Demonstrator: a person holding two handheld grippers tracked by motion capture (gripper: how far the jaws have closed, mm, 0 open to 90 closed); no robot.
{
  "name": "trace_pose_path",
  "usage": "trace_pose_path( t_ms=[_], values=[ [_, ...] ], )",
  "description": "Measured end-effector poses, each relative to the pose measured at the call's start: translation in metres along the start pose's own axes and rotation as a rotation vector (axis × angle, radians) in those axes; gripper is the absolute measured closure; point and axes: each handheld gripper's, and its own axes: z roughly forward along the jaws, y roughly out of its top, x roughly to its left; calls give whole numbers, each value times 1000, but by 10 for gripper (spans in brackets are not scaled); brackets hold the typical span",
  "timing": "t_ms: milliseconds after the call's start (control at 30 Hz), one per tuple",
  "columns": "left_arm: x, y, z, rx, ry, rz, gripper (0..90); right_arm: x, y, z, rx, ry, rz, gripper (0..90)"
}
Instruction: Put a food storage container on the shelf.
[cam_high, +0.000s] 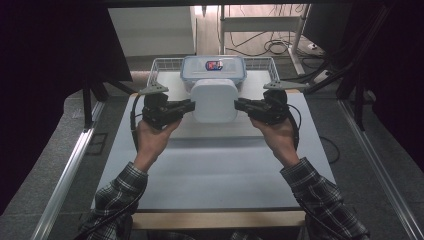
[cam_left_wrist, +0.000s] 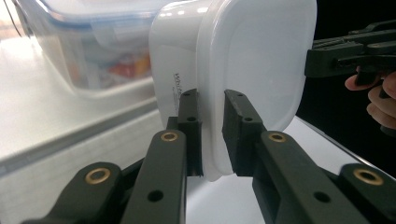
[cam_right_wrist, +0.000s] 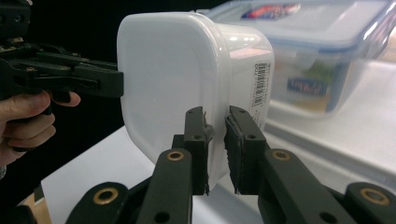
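Above white table (cam_high: 215, 165), both grippers pinch glossy white rounded-square lidded container (cam_high: 214, 100).

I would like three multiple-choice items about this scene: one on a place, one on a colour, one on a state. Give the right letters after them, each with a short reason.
1. Where is the clear box with the blue-rimmed lid?
A. behind the white container
B. in front of it, near the person
C. on the floor

2. What colour is the held container?
A. red
B. white
C. black

3. How is the white container held?
A. by one hand-held gripper
B. it lies free on the table
C. by both, one on each side

Answers:
1 A: the high view shows it farther back, in the wire basket.
2 B: its lid and body are white.
3 C: the left hand-held gripper and the right hand-held gripper each clamp its rim.
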Motion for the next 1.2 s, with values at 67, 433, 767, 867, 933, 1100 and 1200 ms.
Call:
trace_pose_path(
  t_ms=[67,433,767,867,933,1100,1200],
  values=[
    [2,7,-1,-11,2,-4,783,0,6,0,-4,-2,-4,788],
    [9,47,-4,-29,11,3,781,-3,45,2,-33,-14,-8,789],
    [17,80,-1,-35,33,-1,777,-9,78,8,-58,-36,-4,785],
    [20,86,3,-34,44,-8,775,-13,84,12,-55,-47,1,781],
    [22,88,6,-38,39,-17,774,-15,87,14,-52,-52,4,779],
    [29,91,11,-40,32,-42,763,-20,92,19,-46,-55,11,773],
    [32,92,13,-48,21,-55,739,-22,93,22,-45,-58,13,756]
  ],
)
